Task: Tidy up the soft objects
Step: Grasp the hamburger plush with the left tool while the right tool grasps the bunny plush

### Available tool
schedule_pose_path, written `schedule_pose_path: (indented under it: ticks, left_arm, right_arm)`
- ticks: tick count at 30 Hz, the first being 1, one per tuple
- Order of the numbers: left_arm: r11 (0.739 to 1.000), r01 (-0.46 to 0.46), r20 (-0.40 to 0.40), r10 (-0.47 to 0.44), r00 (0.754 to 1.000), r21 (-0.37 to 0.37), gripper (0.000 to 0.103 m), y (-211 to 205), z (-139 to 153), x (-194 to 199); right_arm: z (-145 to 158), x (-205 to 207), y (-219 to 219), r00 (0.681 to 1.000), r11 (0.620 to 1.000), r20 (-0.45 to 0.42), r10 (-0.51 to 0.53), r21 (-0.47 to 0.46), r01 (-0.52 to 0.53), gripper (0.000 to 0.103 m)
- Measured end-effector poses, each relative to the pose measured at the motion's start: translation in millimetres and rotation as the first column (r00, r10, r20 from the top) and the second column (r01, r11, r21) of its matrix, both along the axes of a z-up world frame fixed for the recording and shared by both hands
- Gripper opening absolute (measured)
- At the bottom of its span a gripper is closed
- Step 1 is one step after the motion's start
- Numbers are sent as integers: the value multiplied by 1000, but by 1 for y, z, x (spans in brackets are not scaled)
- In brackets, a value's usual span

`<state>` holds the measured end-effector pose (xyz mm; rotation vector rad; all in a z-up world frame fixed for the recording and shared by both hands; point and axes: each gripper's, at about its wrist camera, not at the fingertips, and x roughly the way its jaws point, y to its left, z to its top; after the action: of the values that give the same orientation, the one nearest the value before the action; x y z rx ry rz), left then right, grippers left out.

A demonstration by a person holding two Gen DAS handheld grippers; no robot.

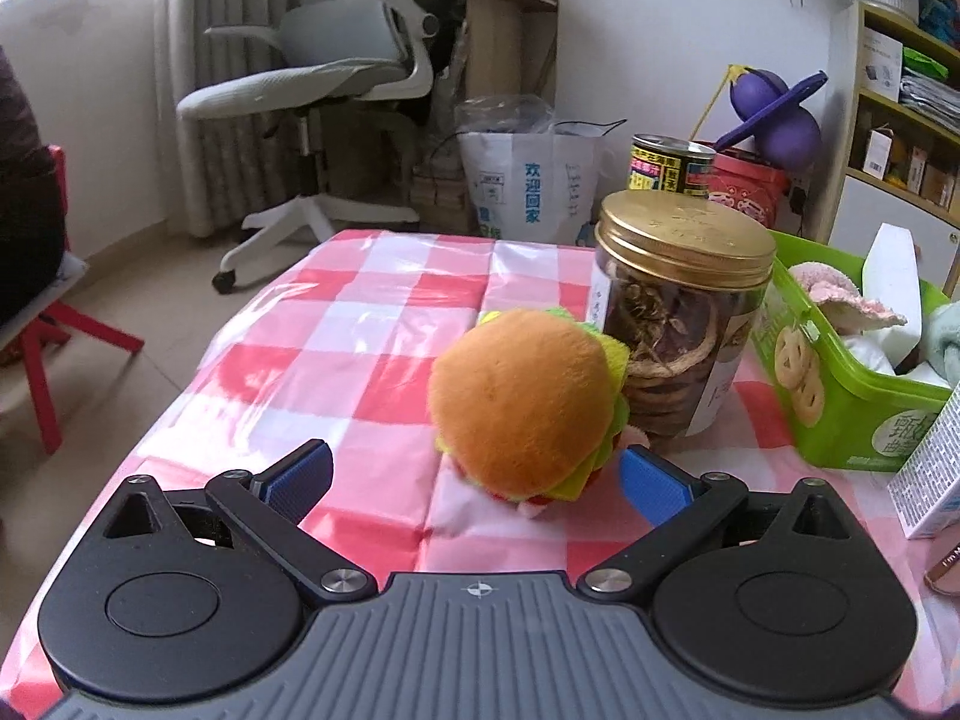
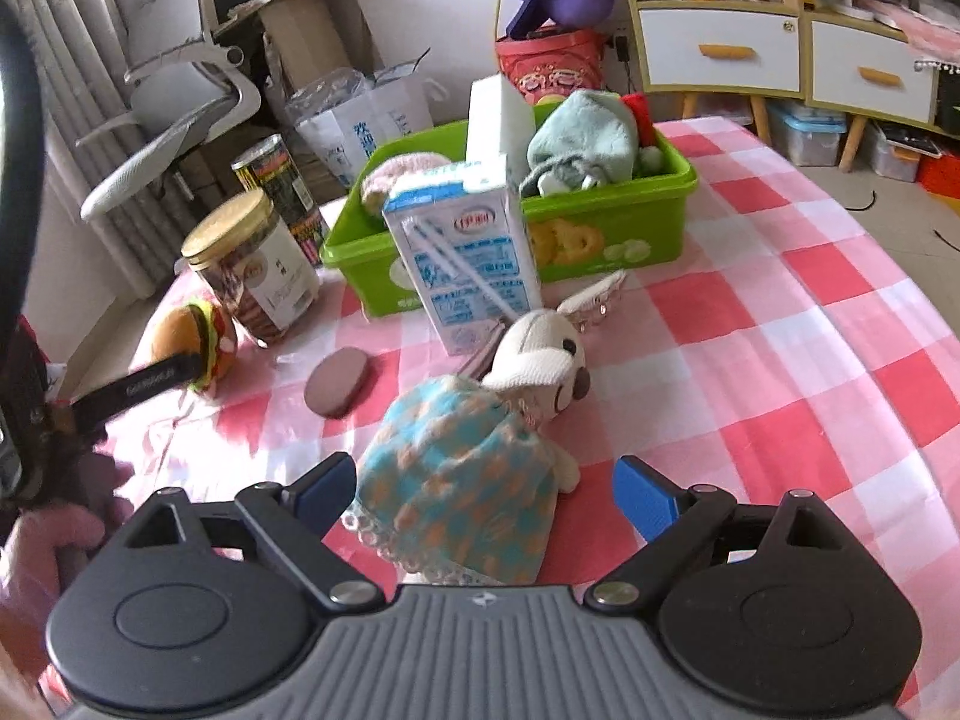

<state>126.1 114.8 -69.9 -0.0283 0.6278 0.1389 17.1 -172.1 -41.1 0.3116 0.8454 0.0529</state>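
Observation:
A plush hamburger (image 1: 522, 402) lies on the checked tablecloth, leaning against a jar. My left gripper (image 1: 474, 480) is open, its blue fingertips on either side of the burger's near edge, not closed on it. The burger also shows in the right wrist view (image 2: 195, 342), with a left finger (image 2: 150, 387) beside it. My right gripper (image 2: 486, 495) is open around a plush doll in a blue and orange dress (image 2: 468, 480) with a cream head. A green bin (image 2: 600, 240) behind holds several soft items, among them a teal plush (image 2: 585, 135).
A gold-lidded jar (image 1: 678, 312) stands right behind the burger, a tall can (image 1: 669, 165) behind that. A milk carton (image 2: 468, 252), a brown round disc (image 2: 336, 381) and a hair clip (image 2: 600, 294) lie between doll and bin. The table's left edge is near the burger.

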Motion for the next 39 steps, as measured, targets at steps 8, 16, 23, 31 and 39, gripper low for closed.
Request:
schedule_pose_path:
  ticks: [8, 16, 23, 31, 39]
  left_arm:
    - [999, 10, 22, -9, 1000, -30, 85, -3, -6, 16]
    - [999, 27, 36, -26, 999, -36, 71, -6, -7, 20]
    - [998, 4, 21, -3, 1000, -65, 63, 0, -4, 20]
    - [998, 6, -10, -7, 1000, -64, 60, -1, 2, 13]
    - [998, 24, -67, -28, 997, -61, 60, -6, 10, 1]
  right_arm:
    - [-14, 6, 9, 999, 998, -4, 47, -46, -47, 70]
    - [-22, 9, 13, 998, 994, 1, 64, -90, -64, 70]
    - [-24, 11, 13, 998, 993, -3, 63, -103, -63, 61]
    - [-22, 13, 10, 995, 993, -13, 104, -54, -104, 23]
    - [-15, 11, 3, 991, 991, -10, 133, -30, -133, 3]
